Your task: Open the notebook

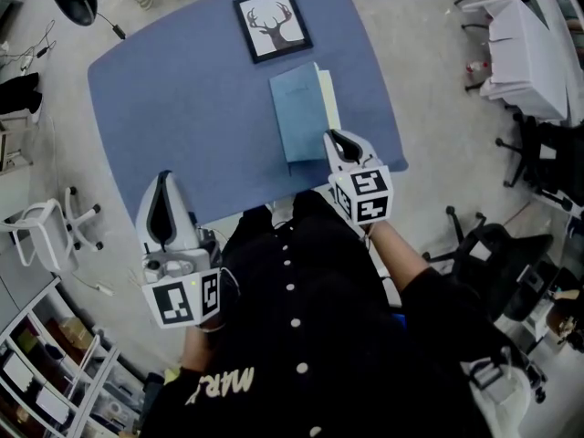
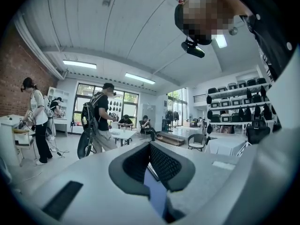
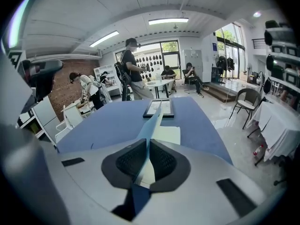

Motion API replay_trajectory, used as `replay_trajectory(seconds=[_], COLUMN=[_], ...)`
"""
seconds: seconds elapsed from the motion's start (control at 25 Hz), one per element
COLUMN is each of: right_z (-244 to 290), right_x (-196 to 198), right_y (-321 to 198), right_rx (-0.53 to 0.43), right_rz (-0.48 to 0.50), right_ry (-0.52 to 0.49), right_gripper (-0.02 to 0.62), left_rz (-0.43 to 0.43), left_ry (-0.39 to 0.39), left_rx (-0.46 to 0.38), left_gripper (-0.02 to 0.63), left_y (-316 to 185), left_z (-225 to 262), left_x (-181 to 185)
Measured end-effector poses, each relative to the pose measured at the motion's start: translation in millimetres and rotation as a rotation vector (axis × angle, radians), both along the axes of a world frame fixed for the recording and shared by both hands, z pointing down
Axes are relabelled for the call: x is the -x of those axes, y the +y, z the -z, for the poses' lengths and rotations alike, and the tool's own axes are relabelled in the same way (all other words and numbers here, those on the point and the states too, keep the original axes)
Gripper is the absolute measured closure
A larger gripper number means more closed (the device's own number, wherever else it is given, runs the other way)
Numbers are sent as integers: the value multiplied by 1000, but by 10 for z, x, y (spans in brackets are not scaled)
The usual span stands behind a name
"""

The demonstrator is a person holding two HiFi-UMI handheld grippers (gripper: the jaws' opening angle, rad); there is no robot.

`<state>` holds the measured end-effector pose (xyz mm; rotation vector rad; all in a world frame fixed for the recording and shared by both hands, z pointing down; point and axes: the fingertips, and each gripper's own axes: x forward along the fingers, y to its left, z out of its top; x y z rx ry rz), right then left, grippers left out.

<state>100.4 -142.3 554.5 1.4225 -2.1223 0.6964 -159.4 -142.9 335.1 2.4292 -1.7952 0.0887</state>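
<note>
Pinching the thin blue cover (image 3: 151, 125) of the notebook (image 1: 297, 112) with the right tongs (image 1: 338, 138), pads squeezed onto its 5 o'clock corner. Edge grip, likely chosen so the cover can swing over on a spine at 9 o'clock. Lying on the blue desk (image 1: 182, 89), just 6 o'clock of the framed deer picture (image 1: 271, 26). Cream pages (image 1: 329, 94) peeking out at 3 o'clock, so opening barely begun. Held back at the desk's 7 o'clock corner: left tongs (image 1: 164, 182), pressed together on nothing, probably spare since the book's own weight seems enough to keep it down.
</note>
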Motion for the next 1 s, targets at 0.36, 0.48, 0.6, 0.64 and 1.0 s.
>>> replay_trajectory(seconds=[0.36,0.48,0.6,0.64,1.0], right_z=[370,402,373,356,153], right_x=[777,1122,1444,1539,2070], right_y=[33,30,40,41,71], right_rx=[-51,-87,-115,-120,-159], right_rz=[69,122,173,185,237], right_ry=[29,62,92,98,257], right_gripper=[566,565,565,563,555], left_rz=[54,76,95,101,137], left_ry=[13,16,16,16,15], left_rx=[-5,-1,5,6,20], left_gripper=[603,603,603,603,603], left_y=[161,204,252,267,370], left_z=[10,-4,-28,-33,-82], left_x=[365,545,729,788,1237])
